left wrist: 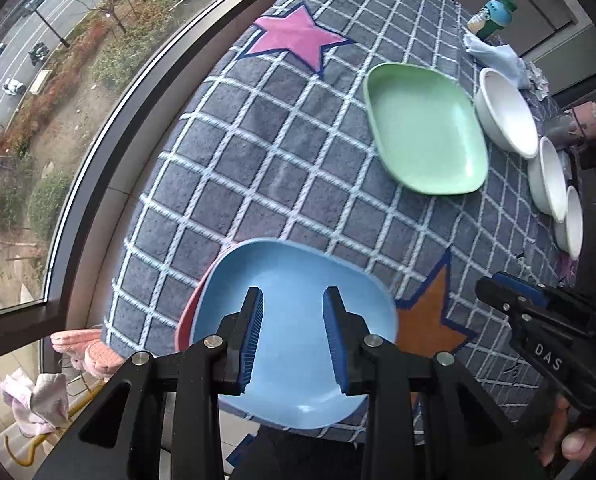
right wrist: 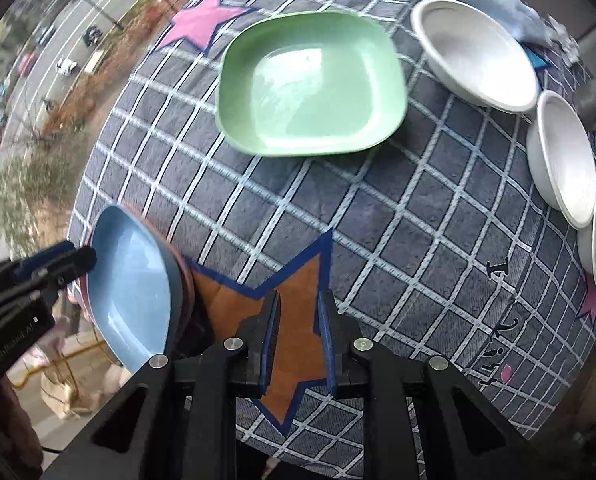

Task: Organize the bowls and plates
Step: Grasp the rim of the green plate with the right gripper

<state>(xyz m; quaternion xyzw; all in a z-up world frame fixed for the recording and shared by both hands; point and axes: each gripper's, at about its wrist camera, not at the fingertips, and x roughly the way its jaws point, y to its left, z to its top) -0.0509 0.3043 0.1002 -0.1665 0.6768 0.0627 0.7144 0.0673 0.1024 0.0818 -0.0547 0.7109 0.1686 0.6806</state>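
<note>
The left gripper [left wrist: 293,300] points down over the blue plate [left wrist: 294,344], low in the left wrist view; its blue-padded fingers [left wrist: 254,332] stand apart with only air between them, touching nothing. The blue plate sits on a red plate [left wrist: 190,312], whose edge peeks out at its left, at the near edge of the table. The right gripper [right wrist: 299,300] hangs over an orange star [right wrist: 294,320] on the checked cloth [right wrist: 377,220], its fingers [right wrist: 272,332] set a narrow gap apart and empty. In the right wrist view the blue plate [right wrist: 134,280] lies at lower left, with the left gripper's tip just beside its rim. Further up, in the middle of the cloth, lies the green plate [right wrist: 309,80]. Along the right edge three white bowls [right wrist: 473,52] stand in a row, close together. A pink star [left wrist: 298,36] marks the cloth at the upper left.
</note>
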